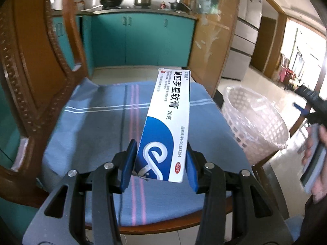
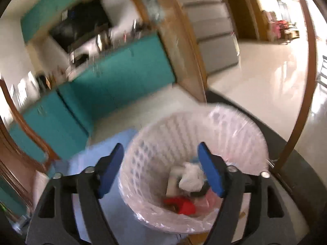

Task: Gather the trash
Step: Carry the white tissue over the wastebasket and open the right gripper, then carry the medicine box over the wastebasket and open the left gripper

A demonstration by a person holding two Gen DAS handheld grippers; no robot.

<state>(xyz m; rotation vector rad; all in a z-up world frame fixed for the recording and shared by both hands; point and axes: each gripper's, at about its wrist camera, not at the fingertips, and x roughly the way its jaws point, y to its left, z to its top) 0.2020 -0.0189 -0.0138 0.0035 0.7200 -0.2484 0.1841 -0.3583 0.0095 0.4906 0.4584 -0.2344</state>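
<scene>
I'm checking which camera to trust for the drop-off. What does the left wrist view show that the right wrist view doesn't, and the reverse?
Only the left wrist view shows the left gripper shut on the blue-and-white ointment box above the chair's blue cloth.

Only the right wrist view shows the open, empty right gripper over the bin, and the trash inside: a white crumpled wad and a red piece.

Both show the lined white bin and the teal cabinets.

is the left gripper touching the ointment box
Touching. The left wrist view shows the left gripper closed on the ointment box, both blue pads pressed against its sides, holding it above the chair cushion.
</scene>
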